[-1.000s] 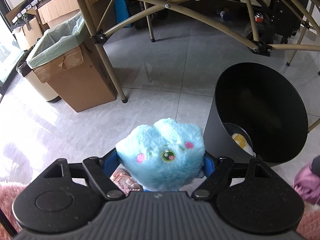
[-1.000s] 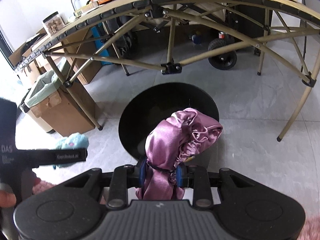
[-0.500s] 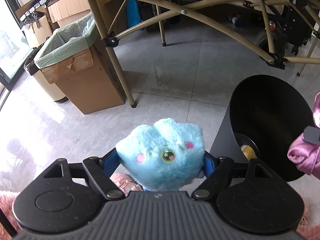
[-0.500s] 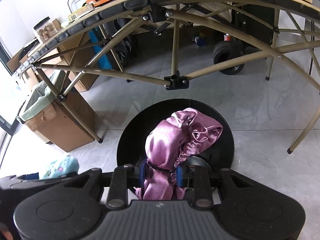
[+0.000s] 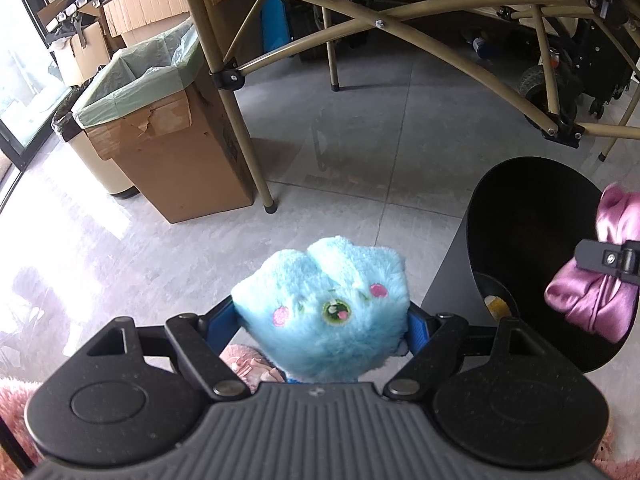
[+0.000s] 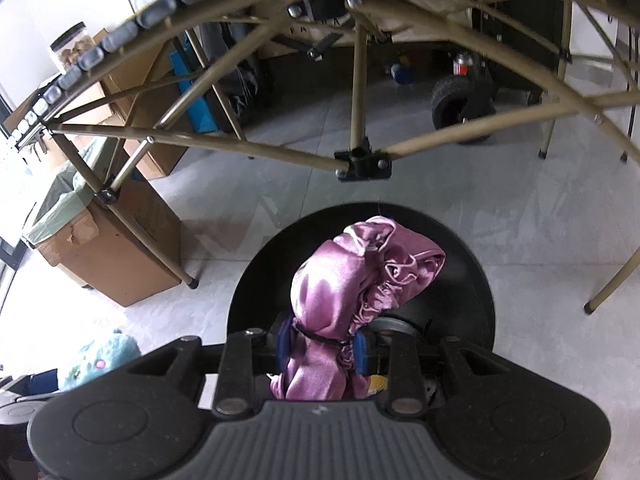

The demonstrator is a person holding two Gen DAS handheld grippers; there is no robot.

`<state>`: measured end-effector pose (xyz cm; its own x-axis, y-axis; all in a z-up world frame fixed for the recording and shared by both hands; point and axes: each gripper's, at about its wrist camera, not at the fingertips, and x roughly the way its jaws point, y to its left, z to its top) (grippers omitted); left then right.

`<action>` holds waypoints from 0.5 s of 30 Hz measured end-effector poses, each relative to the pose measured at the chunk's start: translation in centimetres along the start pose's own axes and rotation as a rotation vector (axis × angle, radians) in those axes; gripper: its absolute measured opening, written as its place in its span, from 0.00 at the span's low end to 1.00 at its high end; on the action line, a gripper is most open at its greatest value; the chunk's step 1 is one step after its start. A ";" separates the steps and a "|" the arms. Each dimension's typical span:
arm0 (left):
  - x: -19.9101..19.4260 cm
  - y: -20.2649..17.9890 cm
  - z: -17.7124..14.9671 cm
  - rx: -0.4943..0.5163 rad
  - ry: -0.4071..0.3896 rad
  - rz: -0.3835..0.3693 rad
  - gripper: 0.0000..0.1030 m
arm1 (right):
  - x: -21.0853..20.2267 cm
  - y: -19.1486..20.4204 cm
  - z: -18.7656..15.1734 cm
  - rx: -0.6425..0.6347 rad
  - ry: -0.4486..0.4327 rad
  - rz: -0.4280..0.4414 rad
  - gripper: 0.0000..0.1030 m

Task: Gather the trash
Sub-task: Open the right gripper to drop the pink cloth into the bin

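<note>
Drop-off step, I'd say: the right claw (image 6: 322,346) is clamped on the purple satin cloth (image 6: 360,276) right over the black bin (image 6: 476,280), so next it just lets go. The left claw (image 5: 322,322) grips the blue plush toy (image 5: 324,312) beside the bin, probably next in line.

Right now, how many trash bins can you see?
3. The black bin sits on the floor right below the purple cloth. A cardboard box lined with a green bag stands by the table leg. A cream bin peeks out behind that box. Others may be hidden.
</note>
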<state>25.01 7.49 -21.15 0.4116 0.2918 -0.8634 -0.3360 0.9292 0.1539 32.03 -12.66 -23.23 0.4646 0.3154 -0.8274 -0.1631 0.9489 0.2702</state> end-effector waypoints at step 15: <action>-0.1 0.4 0.1 -0.012 -0.004 -0.015 0.79 | -0.4 0.0 0.2 -0.024 -0.025 -0.082 1.00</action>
<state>24.88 7.82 -20.94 0.4200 0.2787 -0.8637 -0.3400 0.9307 0.1349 32.04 -12.82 -22.84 0.4986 0.2369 -0.8338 -0.1439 0.9712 0.1899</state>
